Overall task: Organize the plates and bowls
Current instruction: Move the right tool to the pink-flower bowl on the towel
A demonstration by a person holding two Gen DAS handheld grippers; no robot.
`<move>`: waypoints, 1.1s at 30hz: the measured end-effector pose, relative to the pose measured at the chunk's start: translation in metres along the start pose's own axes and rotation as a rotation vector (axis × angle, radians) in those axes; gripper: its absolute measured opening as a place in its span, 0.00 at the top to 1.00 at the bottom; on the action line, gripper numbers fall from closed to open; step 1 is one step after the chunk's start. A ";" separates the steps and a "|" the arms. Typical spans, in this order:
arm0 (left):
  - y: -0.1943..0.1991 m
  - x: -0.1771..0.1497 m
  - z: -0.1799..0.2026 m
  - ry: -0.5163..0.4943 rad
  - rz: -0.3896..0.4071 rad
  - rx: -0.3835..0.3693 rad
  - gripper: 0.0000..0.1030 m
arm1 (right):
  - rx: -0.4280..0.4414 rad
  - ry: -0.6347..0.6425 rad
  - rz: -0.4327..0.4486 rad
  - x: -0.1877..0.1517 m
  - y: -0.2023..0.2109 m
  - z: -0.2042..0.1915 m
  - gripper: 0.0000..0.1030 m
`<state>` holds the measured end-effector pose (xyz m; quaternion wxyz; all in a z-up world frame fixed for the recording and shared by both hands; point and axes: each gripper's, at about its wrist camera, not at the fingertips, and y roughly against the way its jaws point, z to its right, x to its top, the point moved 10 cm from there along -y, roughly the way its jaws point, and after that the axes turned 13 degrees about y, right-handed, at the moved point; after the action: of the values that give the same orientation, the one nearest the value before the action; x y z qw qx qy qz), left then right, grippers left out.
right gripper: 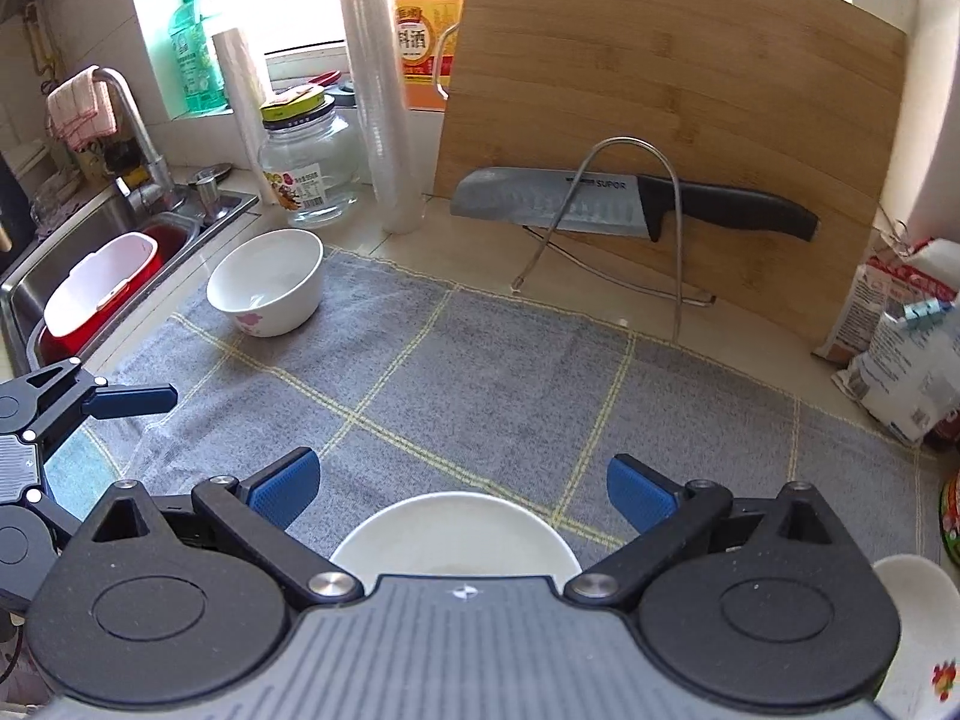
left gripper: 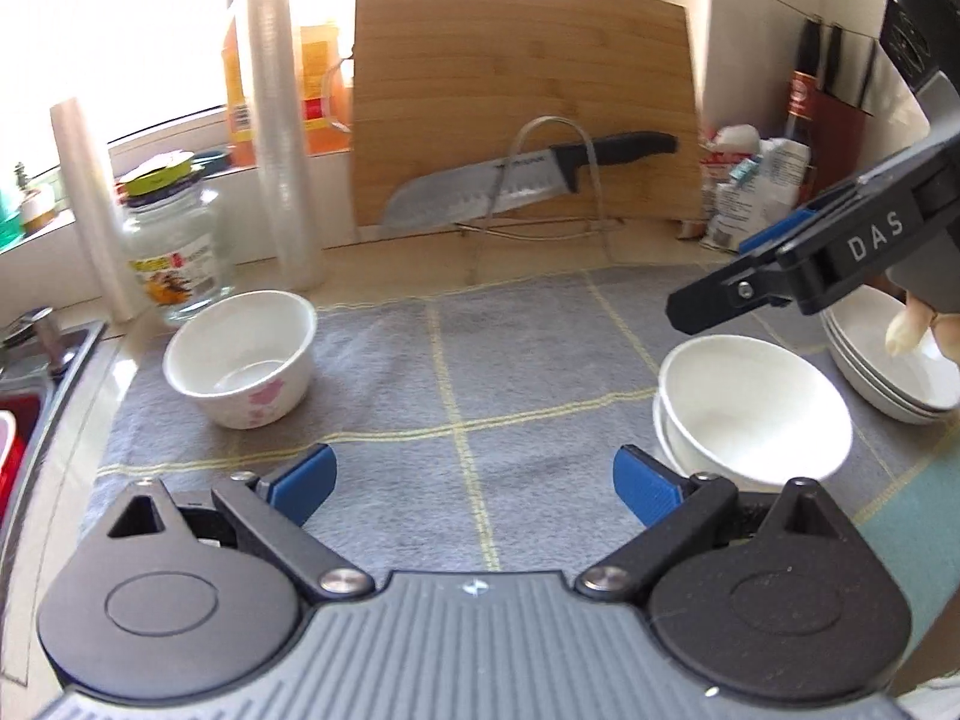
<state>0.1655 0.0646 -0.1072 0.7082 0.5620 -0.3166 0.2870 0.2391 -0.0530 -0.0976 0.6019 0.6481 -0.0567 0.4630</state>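
A white bowl with a pink flower print (left gripper: 243,354) (right gripper: 267,282) stands alone at the far left of the grey mat (left gripper: 516,372) (right gripper: 510,384). Two stacked white bowls (left gripper: 753,414) (right gripper: 453,534) sit at the mat's right. Behind them are stacked white plates (left gripper: 888,360). My left gripper (left gripper: 474,480) hovers open over the mat's middle, nothing between its fingers. My right gripper (right gripper: 462,489) is open just above the stacked bowls; from the left wrist view its black finger (left gripper: 726,297) reaches in over them. My left gripper's blue fingertip (right gripper: 129,399) shows at the right wrist view's left edge.
A bamboo cutting board (left gripper: 522,102) leans at the back with a knife (right gripper: 630,204) on a wire rack. A glass jar (left gripper: 171,246), cup stacks (left gripper: 279,132) and bottles stand back left. A sink (right gripper: 102,276) with a red tub lies left; food bags (right gripper: 900,348) lie right.
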 end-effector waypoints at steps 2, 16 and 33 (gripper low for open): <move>0.010 0.001 -0.014 0.079 0.030 0.052 0.04 | 0.015 0.042 -0.017 0.013 -0.010 -0.003 0.00; 0.056 -0.014 -0.054 0.250 0.072 0.309 0.03 | 0.157 0.228 -0.004 0.063 -0.047 -0.049 0.00; 0.028 -0.017 -0.072 0.187 0.024 0.304 0.03 | 0.160 0.171 -0.009 0.060 -0.050 -0.028 0.00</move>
<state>0.1424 0.1393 -0.1155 0.6379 0.6297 -0.2089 0.3912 0.2900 0.0128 -0.0985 0.5531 0.6525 0.0349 0.5169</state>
